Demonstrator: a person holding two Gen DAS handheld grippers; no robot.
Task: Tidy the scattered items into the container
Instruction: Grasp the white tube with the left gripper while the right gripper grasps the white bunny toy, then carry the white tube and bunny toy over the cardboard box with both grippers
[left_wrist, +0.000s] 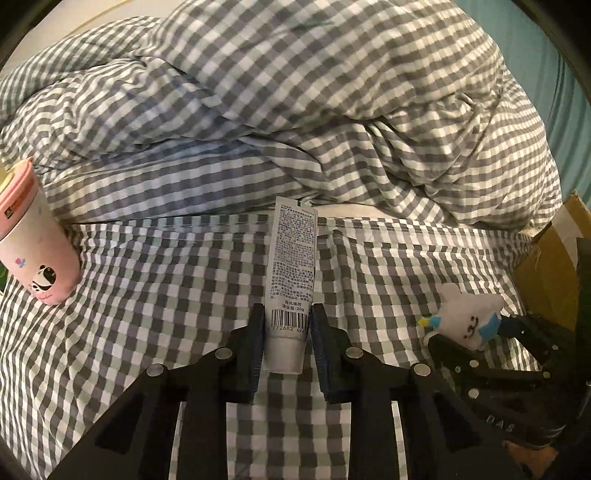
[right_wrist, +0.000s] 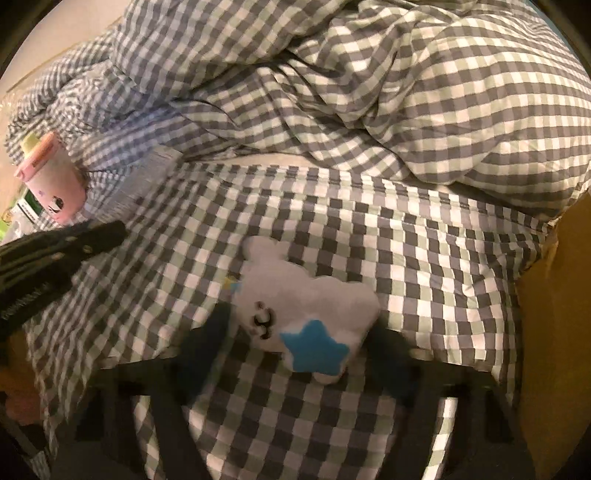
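Tube (left_wrist: 291, 280): slim white/grey squeeze tube, small black print down its back, barcode near the lower end, flat crimped end pointing away from the cam, cap end toward it. It sits lengthwise betw the left tool's (left_wrist: 287, 314) two black fingers, both pads pressing its sides near the barcode, so left tool is clamped on the tube. Tube is over the checked bed sheet (left_wrist: 166, 295); can't tell if it's touching the sheet or lifted.

Plush toy (right_wrist: 303, 314): small white soft figure w/ embroidered black face, blue star patch on its body, tiny yellow/blue bit at one side. Lies betw the right tool's (right_wrist: 299, 328) fingers, blurry dark finger at each side of it, both look in contact w/ the plush. Right tool closed around the plush, on or just above the sheet. In left wrist view the same toy (left_wrist: 469, 314) shows to the right of the tube, well apart from it.

Pink cup (left_wrist: 35, 240) w/ panda print, far left on the bed, tilted against the rumpled checked duvet (left_wrist: 295, 92). Cardboard box (left_wrist: 550, 266) at right bed edge, just beside the right tool.
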